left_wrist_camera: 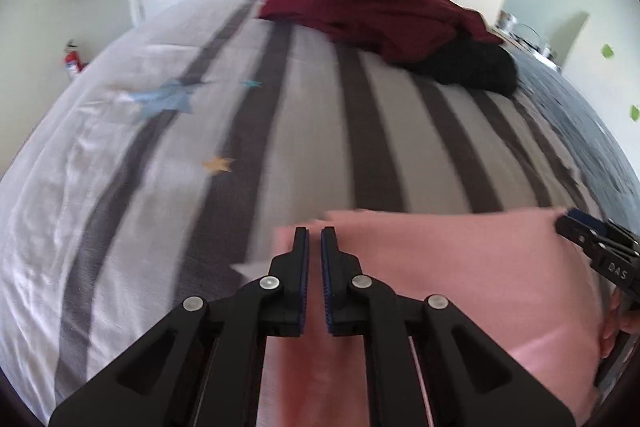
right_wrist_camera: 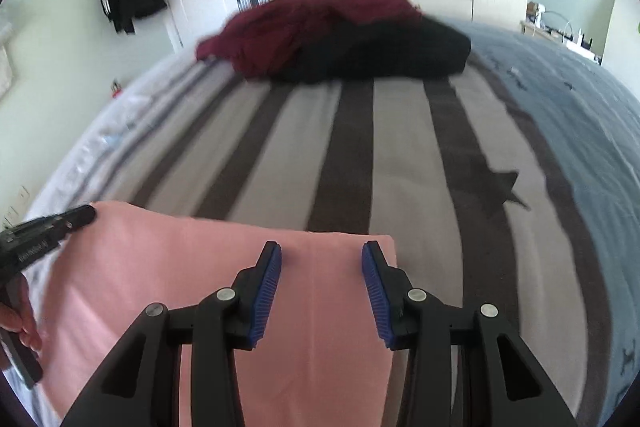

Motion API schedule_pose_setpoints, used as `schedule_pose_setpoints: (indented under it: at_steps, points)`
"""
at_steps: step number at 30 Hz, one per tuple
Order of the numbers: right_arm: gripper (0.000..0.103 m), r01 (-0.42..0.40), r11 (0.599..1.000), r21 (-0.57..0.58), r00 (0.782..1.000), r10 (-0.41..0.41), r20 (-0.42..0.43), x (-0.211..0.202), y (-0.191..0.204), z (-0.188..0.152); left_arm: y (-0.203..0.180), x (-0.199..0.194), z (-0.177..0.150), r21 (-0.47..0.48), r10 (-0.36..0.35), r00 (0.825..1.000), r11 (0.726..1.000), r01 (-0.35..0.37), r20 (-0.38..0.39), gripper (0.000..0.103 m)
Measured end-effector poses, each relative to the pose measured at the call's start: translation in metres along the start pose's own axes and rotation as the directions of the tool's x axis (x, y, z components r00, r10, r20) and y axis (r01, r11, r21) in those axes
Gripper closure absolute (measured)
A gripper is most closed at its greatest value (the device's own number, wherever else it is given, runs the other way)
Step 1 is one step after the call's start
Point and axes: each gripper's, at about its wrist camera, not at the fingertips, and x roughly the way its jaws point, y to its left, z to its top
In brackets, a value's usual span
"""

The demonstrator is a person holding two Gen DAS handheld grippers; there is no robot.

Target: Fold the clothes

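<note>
Ahead of my left gripper the grey-and-charcoal striped bed cover lies flat and unobstructed. At its far end a heaped maroon garment and a black garment touching it bar the way. Close to my right, the right gripper hangs over the flat pink folded cloth; beyond it, striped cover runs clear.

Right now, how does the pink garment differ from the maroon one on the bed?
The pink garment lies flat and smooth at the near edge of the striped bedspread; the maroon garment sits crumpled in a heap at the far end. The pink one lies alone under both grippers; the maroon one is bunched against a black garment. Both rest on the same bedspread, neither held.
</note>
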Motion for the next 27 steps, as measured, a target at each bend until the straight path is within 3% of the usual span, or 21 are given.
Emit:
schedule_pose_setpoints:
  at_steps: [3,7,9,10,12,13,19,21,24,27]
  points:
    - [0.066,0.014,0.998,0.066,1.0,-0.015,0.018,-0.001,-0.024,-0.003,0.031,-0.004,0.001,-0.101,0.045,0.999,0.994,-0.044,0.004,0.095]
    - [0.061,0.04,0.985,0.169,0.999,-0.044,0.021,-0.013,-0.057,-0.01,0.046,-0.023,-0.006,-0.13,-0.007,1.0,0.991,0.006,-0.011,0.088]
    - [0.06,-0.008,0.975,0.223,1.0,0.002,0.027,-0.028,-0.07,-0.018,0.046,-0.037,-0.01,-0.138,-0.062,0.998,0.989,0.06,-0.011,0.064]
    - [0.057,-0.025,0.973,0.23,0.999,0.02,0.025,-0.036,-0.072,-0.02,0.044,-0.044,-0.012,-0.141,-0.093,0.996,0.986,0.091,-0.01,0.055]
    - [0.045,-0.07,0.973,0.22,0.998,0.07,0.009,-0.052,-0.071,-0.03,0.041,-0.057,-0.02,-0.15,-0.138,0.99,0.979,0.136,-0.007,0.025]
    - [0.044,-0.1,0.972,0.212,0.995,0.103,0.0,-0.058,-0.068,-0.036,0.039,-0.062,-0.024,-0.152,-0.151,0.989,0.977,0.147,-0.009,0.022]
    - [0.041,-0.195,0.963,0.184,0.967,0.22,-0.129,-0.065,-0.054,-0.08,0.037,-0.056,-0.057,-0.223,-0.23,0.964,0.955,0.197,-0.134,0.02]
    - [0.041,-0.215,0.952,0.219,0.959,0.248,-0.135,-0.065,-0.06,-0.089,0.034,-0.044,-0.064,-0.226,-0.253,0.95,0.951,0.21,-0.184,0.02]
    - [0.039,-0.251,0.932,0.261,0.948,0.29,-0.127,-0.064,-0.065,-0.09,0.029,-0.038,-0.068,-0.205,-0.266,0.943,0.952,0.226,-0.199,0.02]
    - [0.039,-0.328,0.904,0.274,0.918,0.373,-0.135,-0.06,-0.059,-0.089,0.03,-0.037,-0.067,-0.254,-0.329,0.923,0.927,0.276,-0.198,0.02]
